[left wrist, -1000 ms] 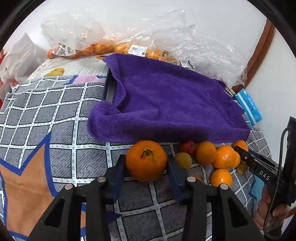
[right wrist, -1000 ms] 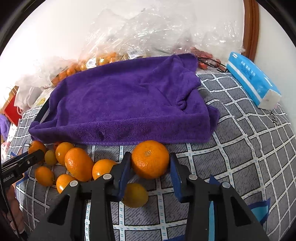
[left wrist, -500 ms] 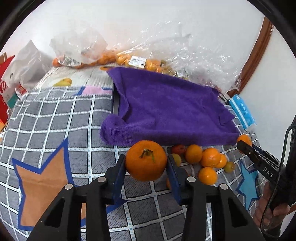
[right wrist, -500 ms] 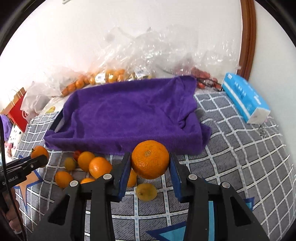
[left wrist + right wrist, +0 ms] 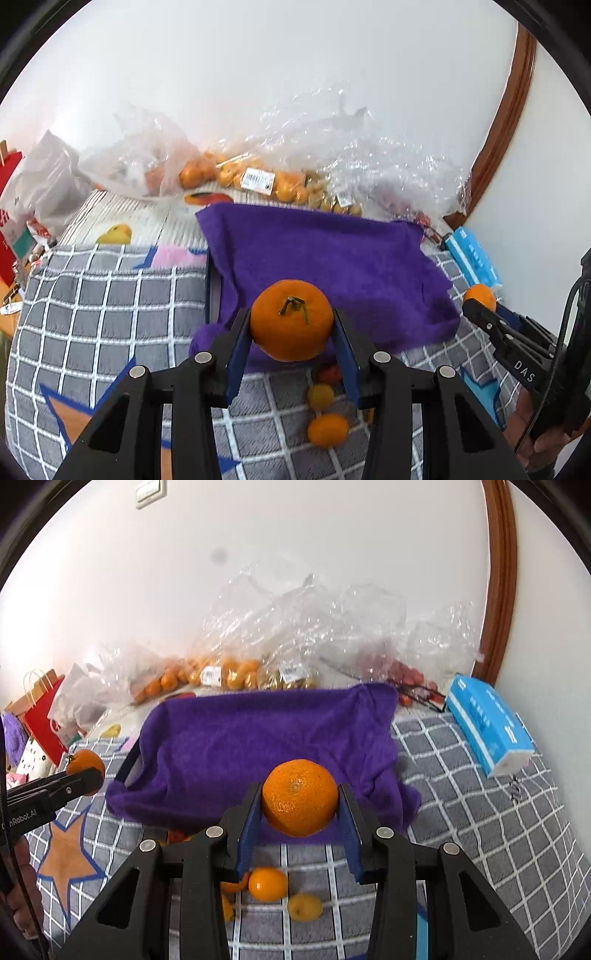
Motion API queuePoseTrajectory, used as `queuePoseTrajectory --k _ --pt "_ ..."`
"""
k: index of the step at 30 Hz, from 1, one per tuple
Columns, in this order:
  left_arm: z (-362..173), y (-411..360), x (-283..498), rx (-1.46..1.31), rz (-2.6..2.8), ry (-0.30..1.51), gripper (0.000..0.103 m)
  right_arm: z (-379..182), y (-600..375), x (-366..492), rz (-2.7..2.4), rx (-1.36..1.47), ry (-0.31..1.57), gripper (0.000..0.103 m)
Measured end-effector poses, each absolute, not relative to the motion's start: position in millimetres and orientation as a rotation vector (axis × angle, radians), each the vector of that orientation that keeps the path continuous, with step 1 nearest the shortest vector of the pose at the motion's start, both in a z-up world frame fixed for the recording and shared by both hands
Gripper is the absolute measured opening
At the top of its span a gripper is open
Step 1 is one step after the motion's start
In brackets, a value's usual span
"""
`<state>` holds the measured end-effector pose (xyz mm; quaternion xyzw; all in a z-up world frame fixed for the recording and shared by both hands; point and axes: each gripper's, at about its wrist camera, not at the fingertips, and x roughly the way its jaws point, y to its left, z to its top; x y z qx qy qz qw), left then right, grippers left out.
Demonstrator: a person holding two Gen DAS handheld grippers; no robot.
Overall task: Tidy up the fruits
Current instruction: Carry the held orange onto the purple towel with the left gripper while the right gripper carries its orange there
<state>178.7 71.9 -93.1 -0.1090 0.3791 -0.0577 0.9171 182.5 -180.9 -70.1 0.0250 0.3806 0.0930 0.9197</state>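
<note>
My left gripper [image 5: 291, 328] is shut on an orange with a green stem [image 5: 291, 319], held in the air above the near edge of a purple towel [image 5: 332, 254]. An orange [image 5: 300, 796] is likewise clamped in my right gripper [image 5: 300, 806], over the same purple towel [image 5: 258, 738]. Each gripper shows in the other's view: the right gripper [image 5: 476, 306] at the right edge with its orange [image 5: 480, 295], the left gripper [image 5: 83, 777] at the left edge with its orange [image 5: 85, 762]. Several small loose fruits [image 5: 327, 428] [image 5: 267, 884] lie on the grey checked blanket below.
Clear plastic bags of oranges [image 5: 236, 177] and other fruit [image 5: 229, 672] line the white wall behind the towel. A blue tissue box [image 5: 487, 723] lies at the right, red paper bags [image 5: 40, 716] at the left. A hand [image 5: 535, 435] holds the right gripper's grip.
Both grippers have risen with their oranges still clamped. The towel and the loose fruits now sit lower and smaller in both views, and more of the wall shows.
</note>
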Motion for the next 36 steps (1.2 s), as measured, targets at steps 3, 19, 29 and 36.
queuePoseTrajectory --k 3,19,29,36 --pt "-89.5 72.1 187.8 -0.228 -0.117 0.764 0.041 -66.5 -179.3 191.0 0.196 0.053 0.765 0.04" --pt "-103.1 63.4 235.1 -0.263 -0.109 0.743 0.041 -77.8 -168.5 232.6 0.207 0.074 0.734 0.04" --pt "-129.0 56.4 250.7 -0.247 -0.123 0.727 0.041 -99.6 -162.7 255.8 0.22 0.098 0.744 0.04" --pt "-143.8 53.2 252.0 -0.257 -0.151 0.725 0.041 -112.1 -169.9 259.2 0.211 0.108 0.738 0.04"
